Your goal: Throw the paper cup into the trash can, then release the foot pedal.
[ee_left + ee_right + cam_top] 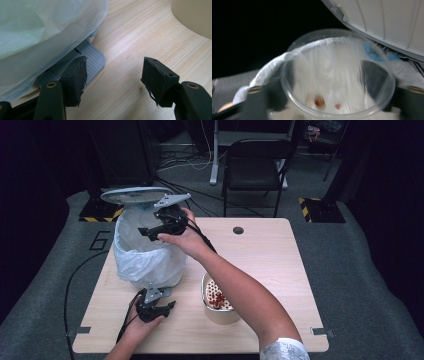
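Right hand-held gripper has a clear cup between its jaws, over the open bin at 10 o'clock on the bench. I cannot tell if the jaws squeeze it. Left hand-held gripper, jaws apart, rests on the pedal. A few bits look left in the cup, and more wait in the bowl at 6 o'clock.

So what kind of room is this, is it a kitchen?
Probably not a kitchen: it looks like a lab or workshop for recording. A bare wooden table stands on grey carpet, cables trail across the floor, and a folding chair waits behind.
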A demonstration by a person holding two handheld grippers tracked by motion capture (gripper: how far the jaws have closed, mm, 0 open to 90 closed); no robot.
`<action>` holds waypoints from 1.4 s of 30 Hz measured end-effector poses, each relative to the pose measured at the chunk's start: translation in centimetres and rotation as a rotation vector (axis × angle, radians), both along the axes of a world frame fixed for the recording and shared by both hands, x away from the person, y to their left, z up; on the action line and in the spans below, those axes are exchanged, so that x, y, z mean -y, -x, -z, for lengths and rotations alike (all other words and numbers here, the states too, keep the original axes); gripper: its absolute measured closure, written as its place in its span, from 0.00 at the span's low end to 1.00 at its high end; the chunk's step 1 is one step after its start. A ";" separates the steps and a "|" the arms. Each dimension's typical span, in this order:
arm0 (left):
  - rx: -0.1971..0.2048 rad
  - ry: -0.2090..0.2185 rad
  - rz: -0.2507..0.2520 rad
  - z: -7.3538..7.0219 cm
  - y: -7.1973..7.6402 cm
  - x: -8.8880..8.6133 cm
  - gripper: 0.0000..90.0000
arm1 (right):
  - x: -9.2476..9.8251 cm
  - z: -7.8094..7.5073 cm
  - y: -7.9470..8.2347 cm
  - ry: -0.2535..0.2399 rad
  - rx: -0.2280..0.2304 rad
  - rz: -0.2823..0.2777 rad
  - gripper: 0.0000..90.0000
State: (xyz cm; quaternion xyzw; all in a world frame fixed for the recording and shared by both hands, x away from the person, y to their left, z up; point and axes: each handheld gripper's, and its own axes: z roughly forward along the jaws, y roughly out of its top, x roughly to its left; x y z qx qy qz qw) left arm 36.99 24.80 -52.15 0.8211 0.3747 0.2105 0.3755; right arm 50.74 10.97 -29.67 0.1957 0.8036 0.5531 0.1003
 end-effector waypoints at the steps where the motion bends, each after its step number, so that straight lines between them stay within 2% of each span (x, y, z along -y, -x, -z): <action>1: 0.000 0.001 0.000 0.0 0.0 0.0 0.41 | 0.0 0.0 0.0 0.000 0.000 0.000 0.17; 3: 0.001 0.000 0.001 0.0 0.0 0.0 0.41 | 0.2 0.0 0.1 0.000 -0.014 -0.008 0.16; 4: 0.000 0.002 0.000 0.0 0.0 0.0 0.41 | 0.6 -0.1 0.3 0.013 0.000 -0.008 0.16; 8: 0.000 0.004 0.000 0.0 0.0 0.0 0.41 | 1.5 -0.4 0.8 0.014 0.007 -0.022 0.16; 11: -0.002 0.008 0.002 0.0 -0.1 -0.1 0.41 | 3.1 -0.8 1.7 0.024 0.012 -0.012 0.16; 13: 0.004 0.013 -0.002 0.1 -0.1 0.0 0.41 | 4.5 -1.1 2.3 0.039 0.037 -0.003 0.16; 14: -0.005 0.037 -0.018 0.2 0.0 0.1 0.41 | 5.3 -1.2 2.6 0.045 0.039 0.002 0.16; 16: 0.001 0.018 -0.012 0.1 0.0 0.1 0.41 | 7.0 -1.5 3.3 0.061 0.054 0.035 0.17; 19: 0.006 0.016 -0.006 0.1 -0.1 0.0 0.41 | 9.2 -1.6 3.8 0.063 0.056 0.076 0.18; 20: 0.005 -0.001 0.004 0.0 -0.1 -0.1 0.41 | 9.8 -1.5 3.9 0.072 0.058 0.091 0.18; 21: -0.011 0.030 -0.012 0.1 0.0 0.0 0.41 | 10.5 -1.5 4.0 0.078 0.065 0.103 0.18; 26: -0.027 0.059 -0.025 0.1 0.0 -0.1 0.41 | 13.5 -1.0 4.0 0.075 0.064 0.149 0.19; 27: 0.002 0.023 -0.005 0.0 -0.3 -0.3 0.41 | 13.5 -1.0 4.0 0.075 0.064 0.149 0.19; 28: -0.008 0.036 -0.002 0.0 -0.2 -0.3 0.41 | 14.2 -0.8 4.1 0.083 0.064 0.172 0.19; 29: -0.021 0.048 -0.001 0.1 -0.2 -0.2 0.41 | 14.2 -0.8 4.1 0.083 0.064 0.172 0.19; 30: -0.007 0.030 -0.004 0.0 -0.2 -0.3 0.41 | 14.6 -0.7 4.1 0.085 0.063 0.176 0.19; 34: -0.002 0.026 -0.002 0.0 -0.3 -0.3 0.41 | 16.3 -0.4 4.3 0.078 0.054 0.197 0.20; 35: -0.023 0.047 -0.018 0.1 -0.1 -0.1 0.41 | 16.8 -0.3 4.4 0.074 0.053 0.214 0.20; 36: -0.020 0.043 -0.015 0.1 -0.1 -0.1 0.41 | 17.9 0.0 4.7 0.082 0.058 0.235 0.21; 37: -0.020 0.043 -0.015 0.1 -0.1 -0.1 0.41 | 17.9 0.0 4.7 0.082 0.058 0.235 0.21; 39: -0.019 0.037 -0.013 0.1 -0.1 -0.1 0.41 | 19.1 0.3 4.9 0.081 0.047 0.274 0.22; 41: -0.010 0.051 -0.015 0.1 -0.1 -0.1 0.41 | 20.2 0.7 5.1 0.068 0.033 0.305 0.22; 42: 0.001 0.041 -0.001 0.1 -0.2 -0.4 0.41 | 21.3 1.0 5.4 0.058 0.021 0.329 0.23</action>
